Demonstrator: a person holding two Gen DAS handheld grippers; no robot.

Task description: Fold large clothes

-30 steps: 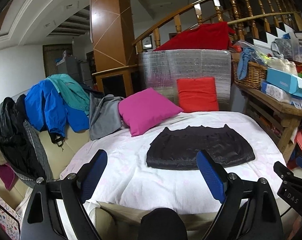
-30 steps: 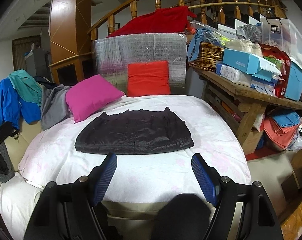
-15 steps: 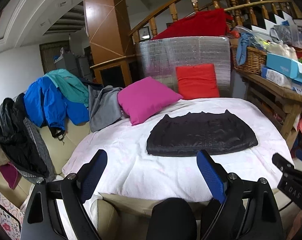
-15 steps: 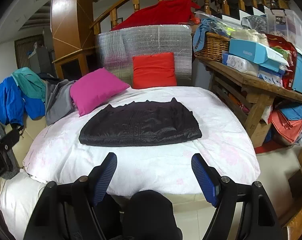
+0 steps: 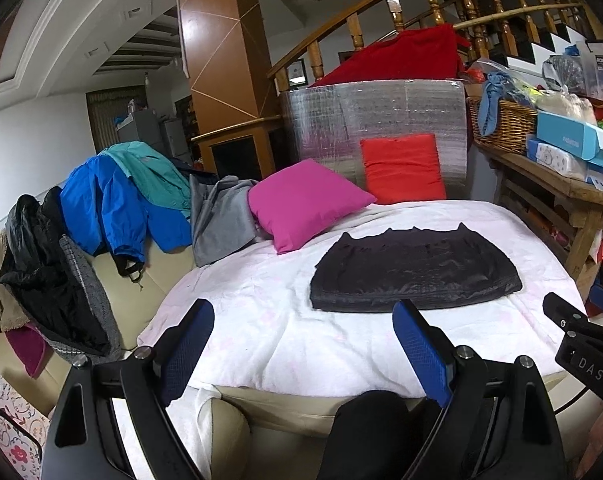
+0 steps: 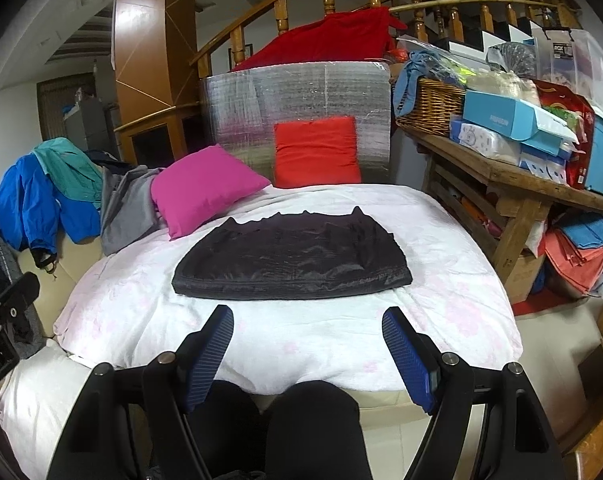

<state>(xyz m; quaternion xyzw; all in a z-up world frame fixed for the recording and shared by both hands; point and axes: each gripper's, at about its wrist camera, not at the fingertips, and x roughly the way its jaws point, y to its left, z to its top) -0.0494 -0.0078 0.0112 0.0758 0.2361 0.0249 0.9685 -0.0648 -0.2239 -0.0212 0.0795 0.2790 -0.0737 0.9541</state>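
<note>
A folded black garment lies flat in the middle of a white quilt-covered surface. My left gripper hangs open in front of the surface's near edge, well short of the garment, nothing between its blue pads. My right gripper is also open and empty, hovering at the near edge just short of the garment's front hem. The right gripper's black body shows at the right of the left wrist view. The left gripper's body shows at the left of the right wrist view.
A pink cushion and a red cushion sit behind the garment. Blue, teal, grey and black clothes drape a sofa on the left. A cluttered wooden table stands at the right. The person's dark-trousered knees show below.
Both grippers have drawn back from the garment and sunk slightly; the bed's near edge and the person's knees now show more. Both stay open and empty.
</note>
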